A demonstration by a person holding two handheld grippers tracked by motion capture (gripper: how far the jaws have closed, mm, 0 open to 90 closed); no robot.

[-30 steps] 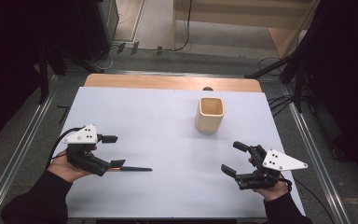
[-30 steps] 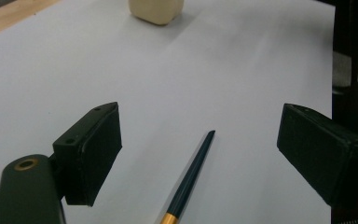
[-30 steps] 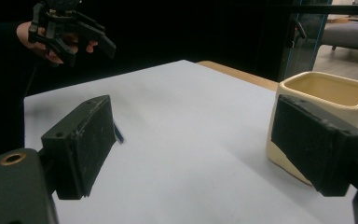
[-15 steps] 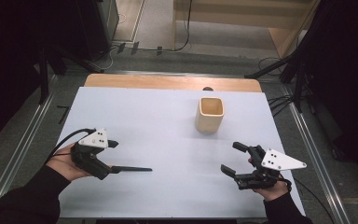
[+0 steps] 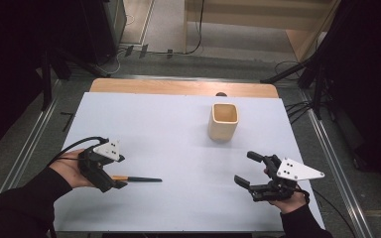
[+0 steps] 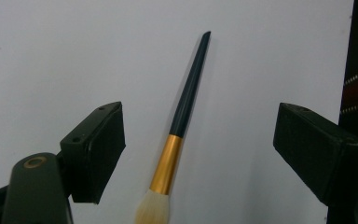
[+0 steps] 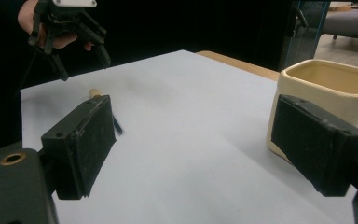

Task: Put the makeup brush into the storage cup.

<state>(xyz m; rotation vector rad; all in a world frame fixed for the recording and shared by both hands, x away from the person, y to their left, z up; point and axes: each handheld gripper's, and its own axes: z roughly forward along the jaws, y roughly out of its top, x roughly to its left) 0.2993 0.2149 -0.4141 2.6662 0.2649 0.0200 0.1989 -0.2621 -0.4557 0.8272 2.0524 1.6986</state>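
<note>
The left gripper (image 6: 198,140) is spread wide around the brush (image 6: 179,130), whose handle points right toward the far cup (image 5: 223,121).

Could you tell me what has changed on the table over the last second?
The left gripper has slid toward the person along the brush, from mid-handle to the bristle end, jaws open around it. The brush, the cup and the open right gripper have stayed put.
</note>
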